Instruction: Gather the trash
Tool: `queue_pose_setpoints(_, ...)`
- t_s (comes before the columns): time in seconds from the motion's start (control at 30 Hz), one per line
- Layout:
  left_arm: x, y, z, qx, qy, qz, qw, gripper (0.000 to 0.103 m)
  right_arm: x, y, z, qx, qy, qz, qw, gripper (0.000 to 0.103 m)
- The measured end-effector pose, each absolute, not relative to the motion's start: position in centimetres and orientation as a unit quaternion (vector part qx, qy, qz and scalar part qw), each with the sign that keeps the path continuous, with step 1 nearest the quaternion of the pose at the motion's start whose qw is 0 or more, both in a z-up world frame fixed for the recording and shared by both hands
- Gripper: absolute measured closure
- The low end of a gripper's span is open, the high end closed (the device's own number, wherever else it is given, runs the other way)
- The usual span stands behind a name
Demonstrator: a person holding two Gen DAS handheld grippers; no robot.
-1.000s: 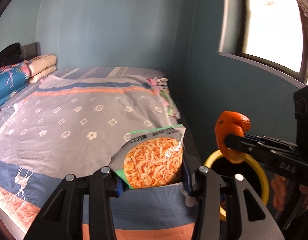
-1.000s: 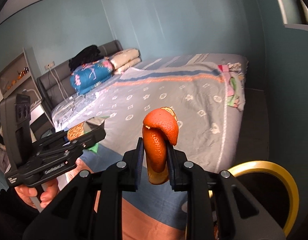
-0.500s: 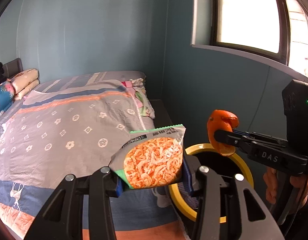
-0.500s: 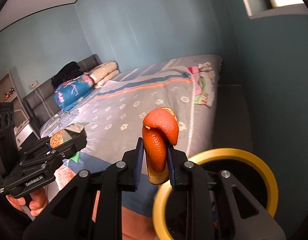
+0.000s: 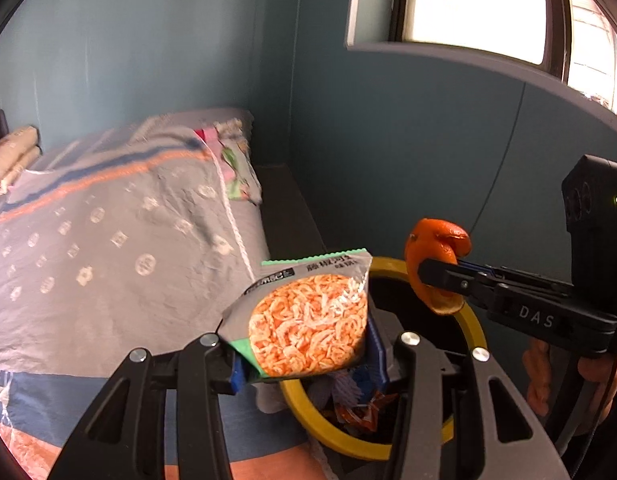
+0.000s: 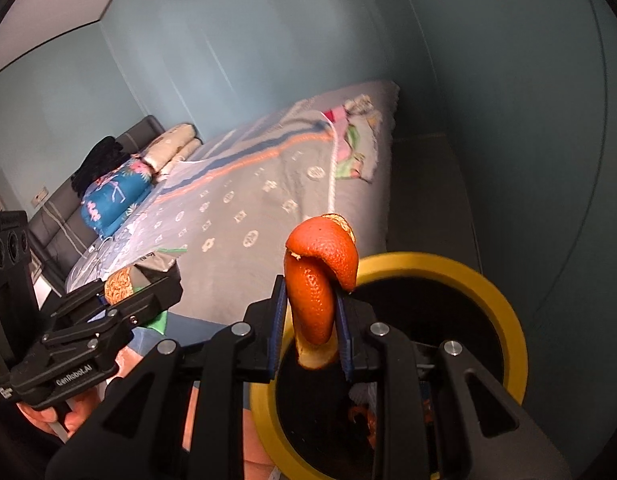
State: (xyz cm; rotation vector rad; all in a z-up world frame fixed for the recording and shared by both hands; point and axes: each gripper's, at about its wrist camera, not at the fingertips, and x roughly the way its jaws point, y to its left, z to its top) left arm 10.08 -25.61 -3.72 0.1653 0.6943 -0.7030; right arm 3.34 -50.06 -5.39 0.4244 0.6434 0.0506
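A: Holding a snack bag (image 5: 308, 316) in the left gripper (image 5: 306, 360), pinched by its lower edge, printed face up toward the lens.

B: Gripped low so the rest hangs free, probably; easier to let slide out. And on the right?

A: Clamped on an orange peel (image 6: 320, 284) in the right gripper (image 6: 310, 336). Curled strip, standing upright between the blue pads, top flopped over.

B: Narrow pinch there, then. Squeezed across the thin part, by the look of it, so the curl can't roll out.

A: Hovering right over the bin (image 6: 504, 320). Yellow rim, dark inside, some wrappers visible at the bottom. Peel above the near part of the opening in the right view.

B: Seen from the left too: peel (image 5: 436, 264) over the far rim of the bin (image 5: 474, 320), bag covering the near-left edge of the opening.

A: Both loads lined up above one hole, so likely a double drop. Bag not fully over it, though; part of it above the bed (image 5: 108, 264).

B: Worth nudging rightward before opening, otherwise risk of landing on the blanket.

A: Bin standing on the floor just beside the bed, in the gap toward the blue wall. Nothing released yet.

B: Next: jaws apart, peel first or both together. Hard to say which.
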Motion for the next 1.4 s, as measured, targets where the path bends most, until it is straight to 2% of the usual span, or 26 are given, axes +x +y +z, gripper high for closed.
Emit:
queue_pose_setpoints(0.17,11.8,-27.8,-7.0,0.079,0.401,-0.351,0.842,0.06,3.8,-51.5,-7.3,0.231,0.339,0.019,0.912,0.08)
queue_pose_setpoints(0.5,12.8,-28.6,-9.7,0.067,0.443,-0.363,0.817,0.054,4.3,-52.8,-9.8,0.27,0.357,0.005,0.894,0.075)
queue_pose_setpoints(0.6,13.0,-28.4,-9.7,0.061,0.448,-0.362,0.815,0.05,4.4,-52.8,-10.0,0.276,0.358,0.002,0.892,0.073)
queue_pose_setpoints(0.67,13.2,-28.2,-9.8,0.055,0.452,-0.361,0.814,0.044,4.5,-52.8,-10.0,0.275,0.357,-0.002,0.893,0.071)
queue_pose_setpoints(0.77,13.2,-28.1,-9.7,0.058,0.452,-0.351,0.818,0.034,4.6,-52.8,-9.9,0.275,0.352,-0.002,0.895,0.059)
queue_pose_setpoints(0.87,13.1,-27.9,-9.5,0.058,0.45,-0.347,0.821,0.029,4.4,-53.0,-9.6,0.272,0.345,-0.012,0.898,0.059)
queue_pose_setpoints(1.13,13.4,-26.4,-9.0,0.04,0.444,-0.342,0.827,0.028,4.4,-53.2,-9.1,0.277,0.338,-0.012,0.9,0.058)
queue_pose_setpoints(1.4,13.6,-20.6,-7.7,-0.002,0.425,-0.306,0.852,0.028,6.8,-50.1,-7.9,0.243,0.346,0.025,0.906,0.058)
